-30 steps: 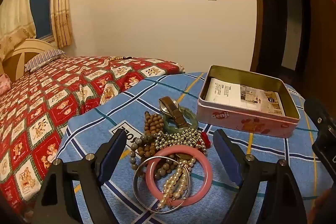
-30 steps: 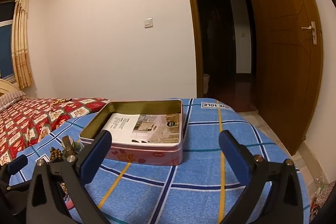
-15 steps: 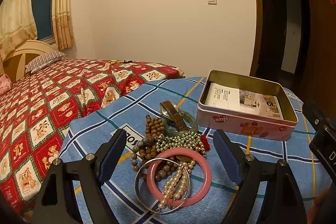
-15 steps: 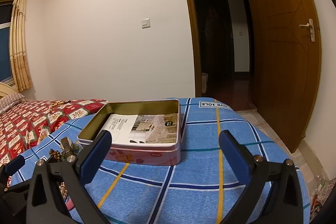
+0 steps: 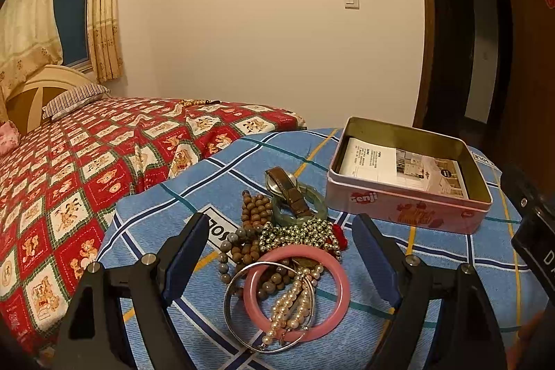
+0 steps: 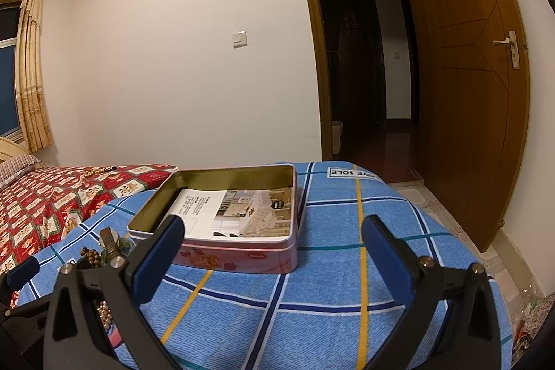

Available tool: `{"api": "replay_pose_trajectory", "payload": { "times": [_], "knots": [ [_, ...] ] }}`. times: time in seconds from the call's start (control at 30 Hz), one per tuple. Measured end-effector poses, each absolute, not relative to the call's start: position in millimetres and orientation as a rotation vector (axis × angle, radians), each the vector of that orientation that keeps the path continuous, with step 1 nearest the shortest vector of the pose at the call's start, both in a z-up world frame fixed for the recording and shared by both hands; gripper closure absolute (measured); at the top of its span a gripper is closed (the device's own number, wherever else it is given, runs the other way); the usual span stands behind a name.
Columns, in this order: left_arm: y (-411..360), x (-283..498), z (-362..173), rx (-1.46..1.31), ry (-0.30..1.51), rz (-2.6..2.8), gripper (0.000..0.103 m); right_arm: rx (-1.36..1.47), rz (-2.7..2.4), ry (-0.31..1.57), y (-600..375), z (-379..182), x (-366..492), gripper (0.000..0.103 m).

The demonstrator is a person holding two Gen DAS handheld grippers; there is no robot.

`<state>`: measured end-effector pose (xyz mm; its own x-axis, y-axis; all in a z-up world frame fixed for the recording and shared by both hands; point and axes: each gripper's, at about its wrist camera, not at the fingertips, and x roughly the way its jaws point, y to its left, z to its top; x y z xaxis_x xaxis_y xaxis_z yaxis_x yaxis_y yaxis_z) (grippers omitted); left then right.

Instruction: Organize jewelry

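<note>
Little has changed since a second ago: the left gripper (image 5: pixel 281 241) still hovers wide open over the jewelry pile (image 5: pixel 284 252), and the right gripper (image 6: pixel 272 240) stays wide open and empty before the pink tin (image 6: pixel 239 255). Both lie on a blue checked cloth (image 6: pixel 347 283) beside a red bedspread (image 5: pixel 86 169).

Blue checked blanket (image 5: pixel 433 283) covers the surface — a heap of jewelry (image 5: pixel 284 252) lies on it. Just beside the heap sits an open pink tin (image 5: pixel 409 207), paper inside.
</note>
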<state>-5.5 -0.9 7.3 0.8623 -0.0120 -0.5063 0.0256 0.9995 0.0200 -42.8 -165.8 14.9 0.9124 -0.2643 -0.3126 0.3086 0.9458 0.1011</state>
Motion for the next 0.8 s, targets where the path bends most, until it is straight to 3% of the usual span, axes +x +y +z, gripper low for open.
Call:
{"api": "replay_pose_trajectory", "payload": {
  "times": [0.8],
  "knots": [
    [0.4, -6.9, 6.1, 0.022, 0.526, -0.02, 0.019, 0.149, -0.295, 0.3, -165.9, 14.7, -43.5, 0.0]
  ]
}}
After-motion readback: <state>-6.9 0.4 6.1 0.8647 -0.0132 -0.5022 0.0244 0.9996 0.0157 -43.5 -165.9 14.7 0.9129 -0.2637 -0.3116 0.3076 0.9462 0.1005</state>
